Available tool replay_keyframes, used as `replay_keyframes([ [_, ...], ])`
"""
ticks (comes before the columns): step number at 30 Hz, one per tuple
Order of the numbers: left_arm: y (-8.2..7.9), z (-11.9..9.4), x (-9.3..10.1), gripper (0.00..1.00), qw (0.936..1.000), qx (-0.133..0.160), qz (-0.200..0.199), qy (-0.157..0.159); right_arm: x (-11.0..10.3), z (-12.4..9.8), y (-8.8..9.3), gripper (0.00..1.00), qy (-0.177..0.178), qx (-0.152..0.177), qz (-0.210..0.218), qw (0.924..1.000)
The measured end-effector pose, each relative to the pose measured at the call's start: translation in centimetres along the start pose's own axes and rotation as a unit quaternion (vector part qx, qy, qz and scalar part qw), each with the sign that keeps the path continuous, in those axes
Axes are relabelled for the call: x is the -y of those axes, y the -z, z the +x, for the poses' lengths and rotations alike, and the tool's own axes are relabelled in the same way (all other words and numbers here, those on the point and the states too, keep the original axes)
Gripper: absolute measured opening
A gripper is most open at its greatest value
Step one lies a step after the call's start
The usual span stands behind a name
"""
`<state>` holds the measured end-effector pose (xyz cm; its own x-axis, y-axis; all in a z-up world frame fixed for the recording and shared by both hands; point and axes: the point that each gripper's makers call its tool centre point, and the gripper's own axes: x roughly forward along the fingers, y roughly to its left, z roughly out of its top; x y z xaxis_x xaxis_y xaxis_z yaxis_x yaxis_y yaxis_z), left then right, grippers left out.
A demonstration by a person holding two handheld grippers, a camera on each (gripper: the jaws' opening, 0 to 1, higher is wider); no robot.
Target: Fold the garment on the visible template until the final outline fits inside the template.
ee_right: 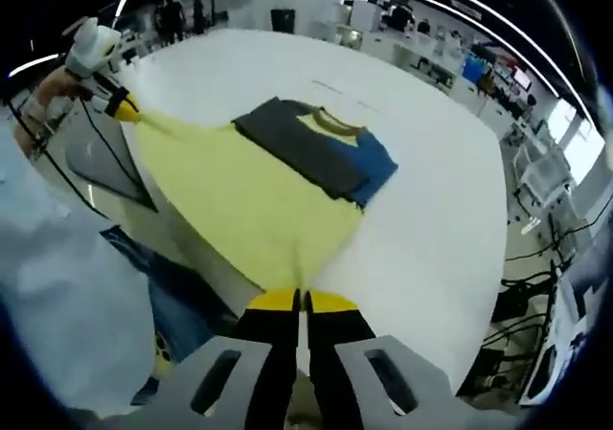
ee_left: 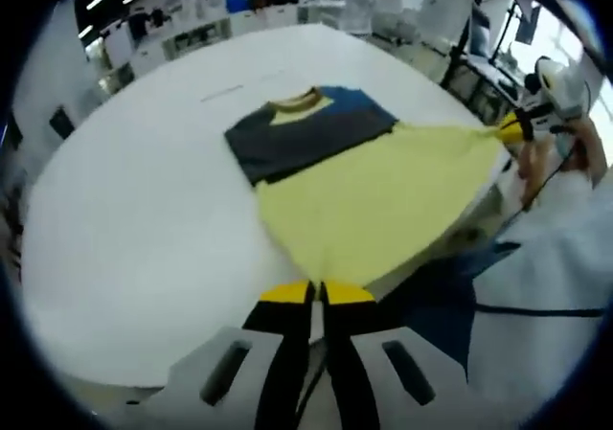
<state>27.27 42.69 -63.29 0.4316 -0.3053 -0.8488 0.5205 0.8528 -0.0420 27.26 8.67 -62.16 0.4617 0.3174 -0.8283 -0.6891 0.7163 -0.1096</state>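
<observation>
Left gripper view: yellow T-shirt with dark grey and blue top (ee_left: 354, 176) spread on the white table (ee_left: 144, 210), collar end farthest from the camera, yellow lower part reaching to the near table edge. Left hand-held gripper (ee_left: 316, 294) at the bottom of this view, yellow-tipped jaws closed together on the yellow hem corner. Right hand-held gripper (ee_left: 512, 128) at the right of the same view, held in a person's hand (ee_left: 541, 157), jaws pinched on the opposite hem corner, cloth drawn taut between the two. Right gripper view: same T-shirt (ee_right: 268, 176) from the other side, right hand-held gripper (ee_right: 302, 303) clamped on the hem at the table (ee_right: 431, 162) edge, left hand-held gripper (ee_right: 124, 109) at upper left with hem cloth in its tips. Upper part already narrowed, sleeves seemingly turned in, dark band lying as a compact rectangle. Faint thin line on the table beyond the collar (ee_left: 222, 93), possibly part of the template; full outline not discernible. Judged stage: side folds done, hem gripped at both corners, ready for the lengthwise fold toward the collar. Remaining: hem carried up over the dark band, edges squared, outline checked against the template. Yellow portion at present overhanging the table edge, hence clearly outside any final outline.
</observation>
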Motion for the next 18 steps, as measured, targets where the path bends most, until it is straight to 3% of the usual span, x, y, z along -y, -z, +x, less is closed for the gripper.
replay_keyframes([
  [8,0.4,-1.4,1.5,0.00,0.9995,-0.020,-0.002,0.026,-1.5,-1.9,0.3,0.03,-0.037,-0.017,-0.006,0.9992],
  [12,1.3,-2.2,2.4,0.00,0.9982,-0.046,0.002,0.039,-1.7,-2.6,1.0,0.02,-0.041,-0.037,0.004,0.9984],
  [16,2.2,-2.9,3.6,0.00,0.9958,-0.069,0.001,0.060,-2.9,-3.6,1.7,0.02,-0.068,-0.051,0.008,0.9964],
  [18,3.5,-3.3,4.2,0.00,0.9926,-0.099,-0.001,0.071,-3.5,-4.0,2.2,0.02,-0.082,-0.060,0.010,0.9948],
])
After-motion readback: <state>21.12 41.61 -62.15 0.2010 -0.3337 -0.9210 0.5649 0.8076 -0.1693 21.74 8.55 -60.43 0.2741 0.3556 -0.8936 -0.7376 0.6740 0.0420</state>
